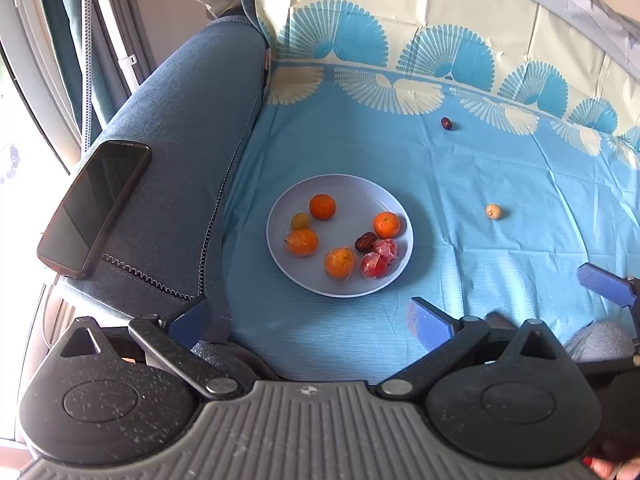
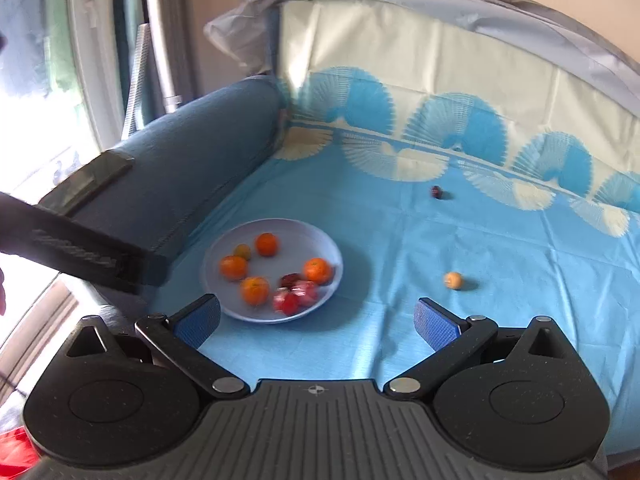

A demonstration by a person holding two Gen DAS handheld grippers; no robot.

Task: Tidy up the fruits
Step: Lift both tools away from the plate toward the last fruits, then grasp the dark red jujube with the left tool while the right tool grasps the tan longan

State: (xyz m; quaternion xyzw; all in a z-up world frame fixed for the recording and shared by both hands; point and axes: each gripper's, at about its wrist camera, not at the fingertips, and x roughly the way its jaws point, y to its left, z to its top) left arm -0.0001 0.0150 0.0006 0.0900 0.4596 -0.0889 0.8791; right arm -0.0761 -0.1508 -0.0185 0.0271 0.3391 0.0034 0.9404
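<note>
Right wrist view shows a pale fruit (image 2: 453,280) loose on the blue cloth (image 2: 400,340), well apart from the plate (image 2: 224,248). Both grippers, right gripper (image 2: 318,320) and left gripper (image 1: 310,320), gape wide and empty. Best approach: centre the right over it, close gently.
</note>
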